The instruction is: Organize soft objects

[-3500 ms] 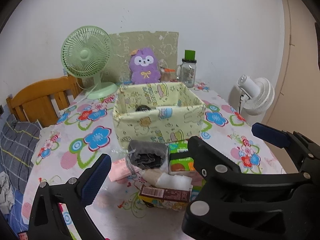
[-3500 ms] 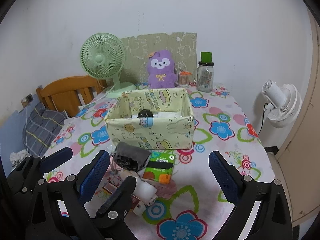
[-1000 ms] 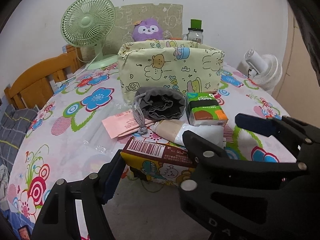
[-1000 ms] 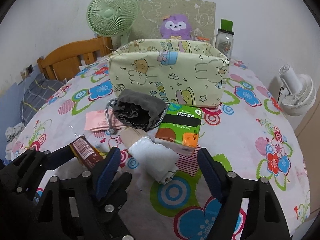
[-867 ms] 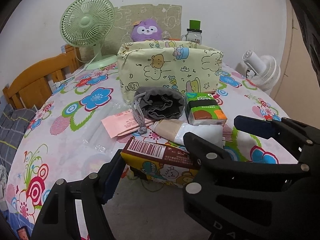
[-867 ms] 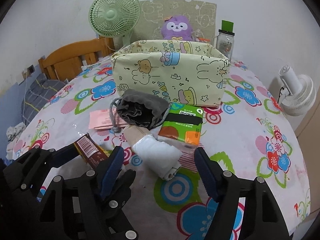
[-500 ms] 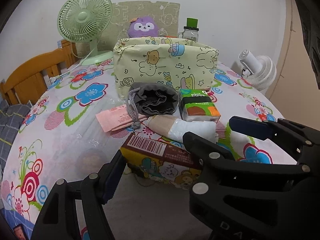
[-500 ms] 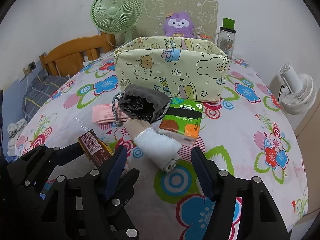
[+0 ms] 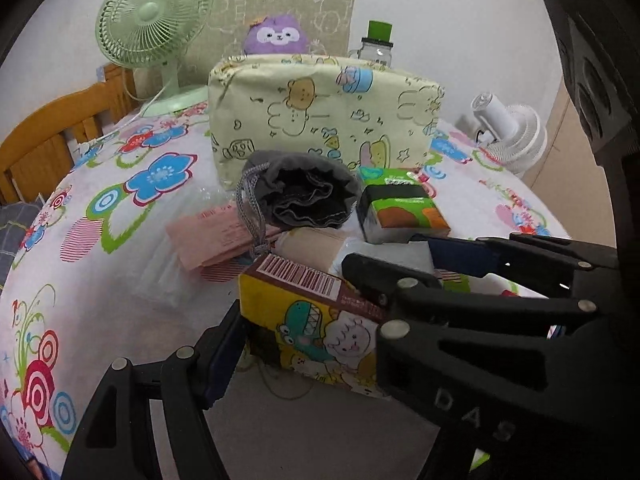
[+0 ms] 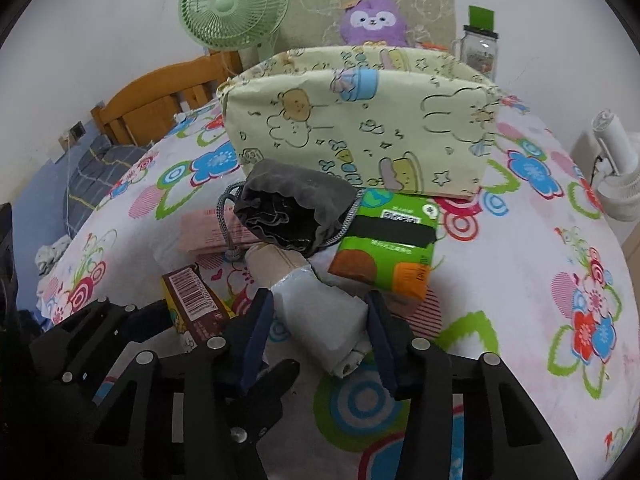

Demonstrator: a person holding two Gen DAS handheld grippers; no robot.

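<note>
**Two claws, two soft packs, one fabric bin**

We have the right claw (image 10: 318, 326) straddling the white soft pack (image 10: 320, 316); its jaws have just been closing and the pads now sit against its sides, so we should squeeze gently and lift straight. The left claw (image 9: 294, 330) is clamped on the cartoon snack pack (image 9: 316, 320), near the front edge. Both should go over the near wall of the yellow fabric bin (image 10: 360, 128). The worktop (image 10: 540, 264) wears a flowered cloth; a green fan (image 10: 234, 4) stands at the far side.
</note>
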